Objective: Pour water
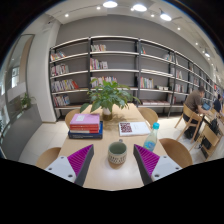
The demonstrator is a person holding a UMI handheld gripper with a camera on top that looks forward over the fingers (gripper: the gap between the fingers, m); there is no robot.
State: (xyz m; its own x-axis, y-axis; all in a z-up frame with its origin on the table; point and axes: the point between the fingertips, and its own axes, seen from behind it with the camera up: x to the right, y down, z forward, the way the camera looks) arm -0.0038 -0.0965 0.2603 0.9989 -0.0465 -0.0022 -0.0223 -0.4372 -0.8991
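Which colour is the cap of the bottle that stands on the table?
Blue. The bottle is clear with a blue cap, seen in the gripper view, beyond the open fingers.

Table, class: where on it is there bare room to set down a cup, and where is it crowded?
Bare table lies between the gripper fingers, below the small potted plant. Crowded farther back: stacked books, big plant, open book, bottle.

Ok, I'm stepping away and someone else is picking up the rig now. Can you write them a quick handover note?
Claw: open, empty, held above the near end of the table.
Small potted plant: on the table just ahead, between the fingers' line.
Blue-capped water bottle: upright, beyond the right finger, beside an open book.
Done: nothing visible; bottle not grasped.
Left: grasp the bottle and pour, probably into the small pot.
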